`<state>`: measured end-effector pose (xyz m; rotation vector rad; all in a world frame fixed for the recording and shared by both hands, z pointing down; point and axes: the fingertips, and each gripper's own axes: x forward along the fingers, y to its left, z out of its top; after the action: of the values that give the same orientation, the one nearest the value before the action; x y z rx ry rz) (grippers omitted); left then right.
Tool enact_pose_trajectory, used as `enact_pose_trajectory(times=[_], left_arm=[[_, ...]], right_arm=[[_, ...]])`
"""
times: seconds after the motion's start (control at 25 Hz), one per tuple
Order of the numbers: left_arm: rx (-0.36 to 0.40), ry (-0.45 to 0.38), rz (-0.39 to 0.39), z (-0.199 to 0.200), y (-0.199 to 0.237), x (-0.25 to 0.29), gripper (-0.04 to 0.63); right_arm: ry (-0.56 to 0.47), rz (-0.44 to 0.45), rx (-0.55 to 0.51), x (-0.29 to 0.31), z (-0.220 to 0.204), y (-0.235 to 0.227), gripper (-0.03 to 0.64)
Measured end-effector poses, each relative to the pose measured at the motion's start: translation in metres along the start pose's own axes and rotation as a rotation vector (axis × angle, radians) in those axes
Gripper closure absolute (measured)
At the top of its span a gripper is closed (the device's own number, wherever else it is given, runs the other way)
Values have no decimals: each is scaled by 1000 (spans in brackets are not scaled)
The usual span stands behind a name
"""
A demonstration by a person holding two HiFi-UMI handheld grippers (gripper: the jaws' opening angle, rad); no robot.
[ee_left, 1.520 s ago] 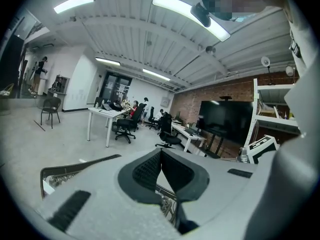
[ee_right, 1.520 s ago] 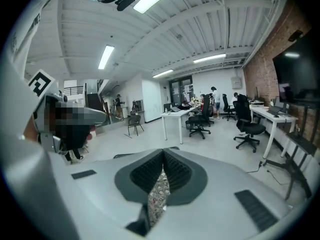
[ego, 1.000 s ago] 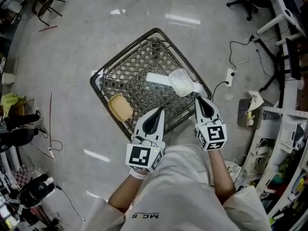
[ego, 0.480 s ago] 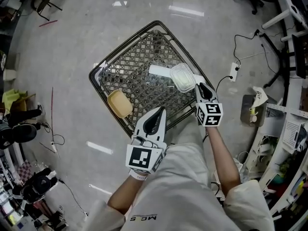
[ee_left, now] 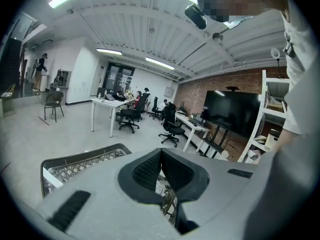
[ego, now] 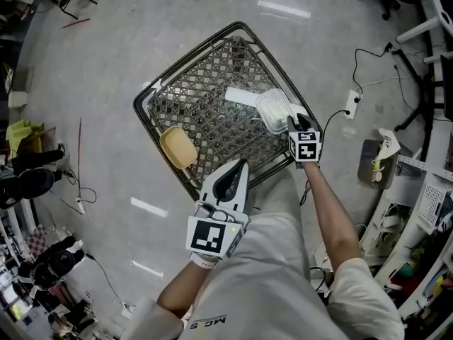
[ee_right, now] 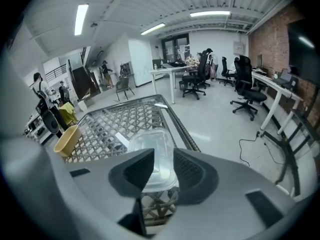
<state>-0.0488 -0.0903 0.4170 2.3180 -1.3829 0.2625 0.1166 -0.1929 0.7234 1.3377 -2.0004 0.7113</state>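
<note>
Where the basket [ego: 205, 98] stands on the grey floor [ego: 106, 41], a yellow tub [ego: 178, 147] lies inside it, against its left wall. In the right gripper view the tub [ee_right: 67, 140] shows at the far left, on the wire mesh.

The left gripper [ego: 239, 167] hangs above the near rim of the basket and touches nothing. In the left gripper view its jaws are pressed together, the left gripper [ee_left: 160, 156] has nothing between them, and a part of the basket [ee_left: 85, 157] shows low at the left.

Further right, a white strip [ego: 241, 95] lies flat on the mesh. A clear box [ego: 274, 110] lies just beside the strip, near the right wall of the basket.

The right gripper [ego: 296, 122] is low at the right corner of the basket, just at the box. In the right gripper view its jaws stand apart. The box [ee_right: 150, 146] is right in front of the right gripper [ee_right: 161, 160], and its near part shows in the gap. The box is wider than this gap. Whether a jaw touches it, the pictures do not tell. The basket rim [ee_right: 177, 121] runs past the box on the right side.
</note>
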Motion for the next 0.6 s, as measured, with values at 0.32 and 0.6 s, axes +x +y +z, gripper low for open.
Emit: enact_pose_trajectory(times=[0.32, 0.6], left_arm=[[-18, 20, 8, 0, -2, 1, 571], [-30, 27, 15, 2, -2, 3, 571]], right_arm=[[187, -8, -14, 47, -31, -19, 468], [254, 23, -25, 57, -43, -19, 468]])
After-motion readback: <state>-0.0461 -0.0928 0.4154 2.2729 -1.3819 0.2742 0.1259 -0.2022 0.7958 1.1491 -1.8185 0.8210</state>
